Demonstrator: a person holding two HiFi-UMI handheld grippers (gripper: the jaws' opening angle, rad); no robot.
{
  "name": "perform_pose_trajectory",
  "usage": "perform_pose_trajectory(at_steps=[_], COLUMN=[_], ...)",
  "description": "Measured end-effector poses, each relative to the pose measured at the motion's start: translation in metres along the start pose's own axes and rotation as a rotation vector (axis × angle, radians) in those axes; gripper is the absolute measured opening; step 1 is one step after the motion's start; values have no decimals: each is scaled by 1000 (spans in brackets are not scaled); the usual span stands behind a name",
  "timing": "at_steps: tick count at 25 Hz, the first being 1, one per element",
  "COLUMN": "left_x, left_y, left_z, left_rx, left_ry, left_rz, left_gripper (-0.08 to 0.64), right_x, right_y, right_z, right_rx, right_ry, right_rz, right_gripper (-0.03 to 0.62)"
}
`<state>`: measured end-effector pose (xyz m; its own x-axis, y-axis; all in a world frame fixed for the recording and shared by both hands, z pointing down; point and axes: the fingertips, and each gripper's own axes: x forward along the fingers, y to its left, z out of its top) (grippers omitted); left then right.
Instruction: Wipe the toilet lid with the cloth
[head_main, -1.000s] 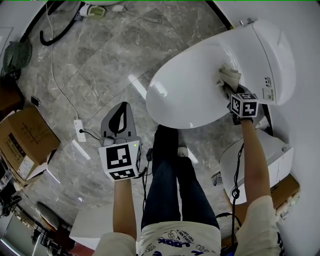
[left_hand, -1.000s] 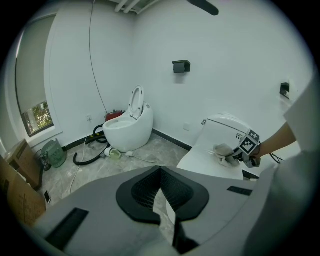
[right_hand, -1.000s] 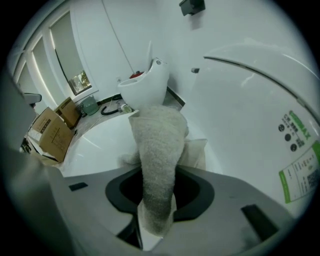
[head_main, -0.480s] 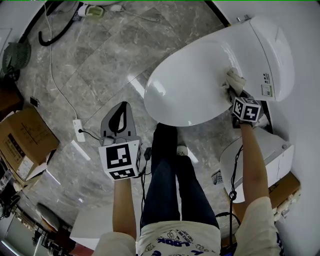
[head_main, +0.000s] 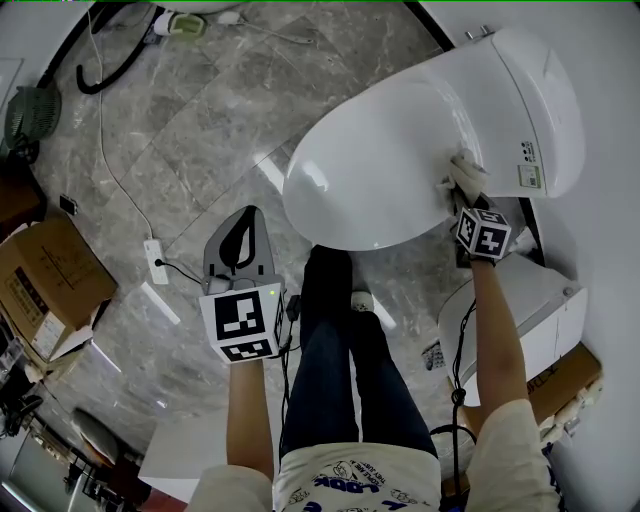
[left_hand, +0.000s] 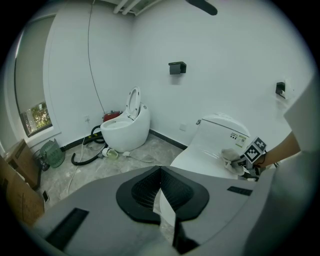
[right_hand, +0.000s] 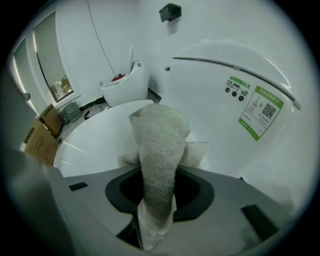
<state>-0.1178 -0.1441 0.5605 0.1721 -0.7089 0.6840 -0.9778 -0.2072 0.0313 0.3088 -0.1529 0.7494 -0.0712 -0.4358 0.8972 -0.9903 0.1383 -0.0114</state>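
1. Head view: right tool (head_main: 464, 196) grips the crumpled off-white terry cloth (head_main: 462, 170), pressed on the glossy white oval toilet lid (head_main: 370, 165) near its rear edge.
2. Left tool (head_main: 238, 243) clenched, empty, above the grey marble floor (head_main: 170, 130).

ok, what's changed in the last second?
The right gripper, shut on the cloth, slid it slightly toward the near edge of the toilet lid. The cloth is still gripped and on the lid. The left gripper stayed over the floor, shut and empty.

The person wears dark jeans (head_main: 335, 345) and a white printed shirt (head_main: 352, 486); the left gripper (head_main: 243, 218) is grey.
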Motion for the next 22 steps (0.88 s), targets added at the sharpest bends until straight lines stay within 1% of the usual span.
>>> perform_pose_trajectory(at_steps=[2,6,14,19,22], left_x=[-2,-6,-11,-12,-16], left_y=[-2,-7,-21,-30,-32], left_z=[-2,-4,-8,-9,-11], left_rx=[0,-4,-9,-13,-16], left_ry=[1,1,4,-4,-5], left_rz=[2,5,1,1,6], left_gripper=[3,3,3,3,3], right_x=[-3,-9,-17,-20,-22], right_y=[1,3,14,27,40], right_z=[-8,-25,-45,-55,-62], right_rx=[18,92,220,239,237], right_ry=[-2,-14,-42,-49,-41], right_rz=[-2,-13,-64,-86,-80], right_gripper=[117,117,114,110,109])
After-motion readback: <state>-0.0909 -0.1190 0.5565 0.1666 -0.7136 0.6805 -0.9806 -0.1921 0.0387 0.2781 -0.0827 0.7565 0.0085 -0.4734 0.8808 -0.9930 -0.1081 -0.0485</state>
